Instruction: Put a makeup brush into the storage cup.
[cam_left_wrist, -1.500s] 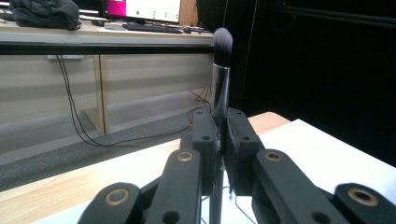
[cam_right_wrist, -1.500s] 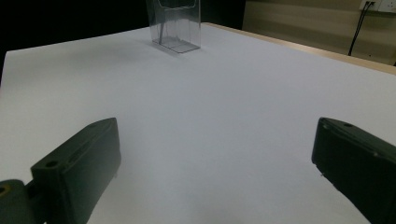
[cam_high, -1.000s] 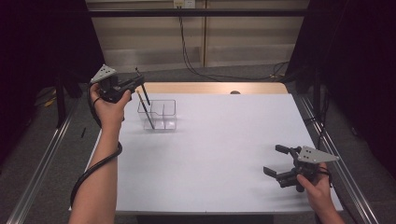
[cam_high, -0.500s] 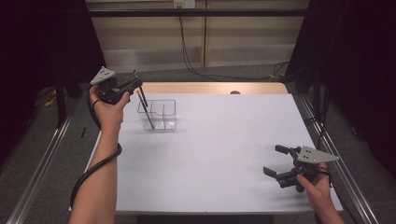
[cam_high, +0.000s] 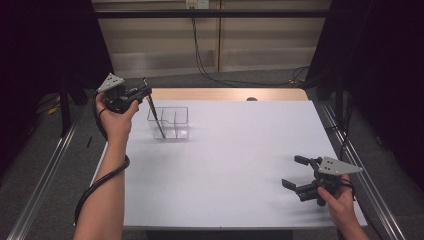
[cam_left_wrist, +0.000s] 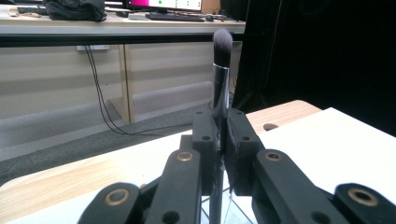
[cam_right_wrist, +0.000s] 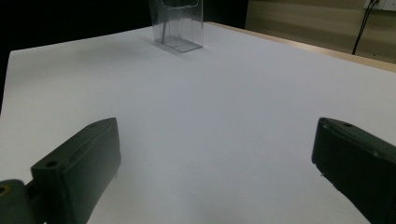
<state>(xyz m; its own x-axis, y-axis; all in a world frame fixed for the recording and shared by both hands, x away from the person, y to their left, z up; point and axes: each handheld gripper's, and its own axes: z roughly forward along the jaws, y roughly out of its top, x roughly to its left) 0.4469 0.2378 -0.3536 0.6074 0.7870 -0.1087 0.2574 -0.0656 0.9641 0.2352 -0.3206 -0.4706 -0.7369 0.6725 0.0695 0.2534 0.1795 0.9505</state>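
Nothing has moved. The left gripper (cam_high: 142, 93) still pinches the brush (cam_high: 156, 116) over the clear box (cam_high: 170, 122) near the tabletop's (cam_high: 225, 150) far left corner. The right gripper (cam_high: 299, 174) waits wide open near the right edge, with lots of bare room between.

Makeup brush (cam_left_wrist: 221, 70): slim dark handle, shiny metal ferrule, rounded dark bristle head pale at the tip. Clamped between the jaws of the left gripper (cam_high: 142, 93), bristle end up in the left gripper view. High view: brush (cam_high: 156, 116) tilted, lower end of handle reaching down into the clear organizer (cam_high: 170, 122).

Organizer: transparent plastic box with inner dividers, open top, upright on the white table at its far left part.
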